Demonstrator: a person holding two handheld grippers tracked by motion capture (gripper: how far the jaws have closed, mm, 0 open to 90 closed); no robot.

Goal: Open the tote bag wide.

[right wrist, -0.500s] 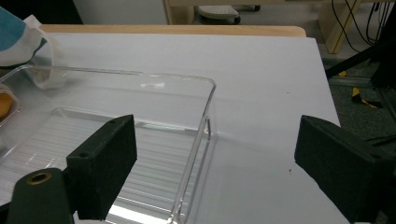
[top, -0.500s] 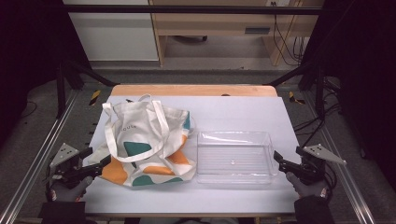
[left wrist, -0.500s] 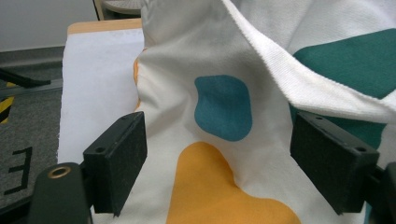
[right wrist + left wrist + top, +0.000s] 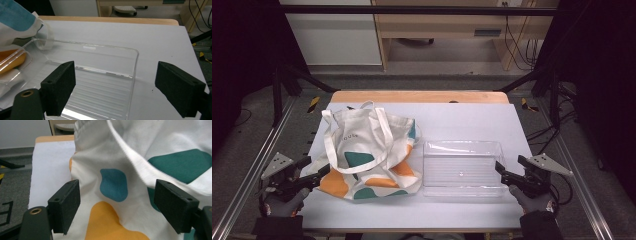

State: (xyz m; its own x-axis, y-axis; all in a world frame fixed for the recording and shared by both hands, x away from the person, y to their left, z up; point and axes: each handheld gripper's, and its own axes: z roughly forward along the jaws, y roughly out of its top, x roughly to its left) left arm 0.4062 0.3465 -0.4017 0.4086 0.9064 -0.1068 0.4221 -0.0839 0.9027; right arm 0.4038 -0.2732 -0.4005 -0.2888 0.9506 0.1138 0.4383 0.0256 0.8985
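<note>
A: Looking down from the high view first: tote bag (image 4: 367, 152) lying slumped on the left half of the tabletop (image 4: 462, 117), clear plastic tray (image 4: 462, 169) just beside it on the right, apparently touching at the bag's edge. Left gripper (image 4: 319, 172) at the bag's near-left corner, right gripper (image 4: 502, 175) at the tray's near-right corner.

B: And along the left gripper?

A: Jaws spread wide, nothing pinched. Patterned cloth (image 4: 117, 185) lying ahead and between them, one strap (image 4: 140, 167) crossing above.

B: So, for a clean pickup?

A: Probably best to push in further, gather a fold or the hem rather than flat cloth, then close firmly. Worth avoiding the loose strap alone, or the bag may swing.

B: Right gripper view?

A: Jaws wide apart there too, holding nothing. Tray's rim (image 4: 135, 65) in front between them, bag's edge (image 4: 17, 27) at far left beside the tray.

B: Advice?

A: Likely wise to straddle the thin wall squarely and squeeze gently; slick, springy plastic, apt to slip or skid.
</note>
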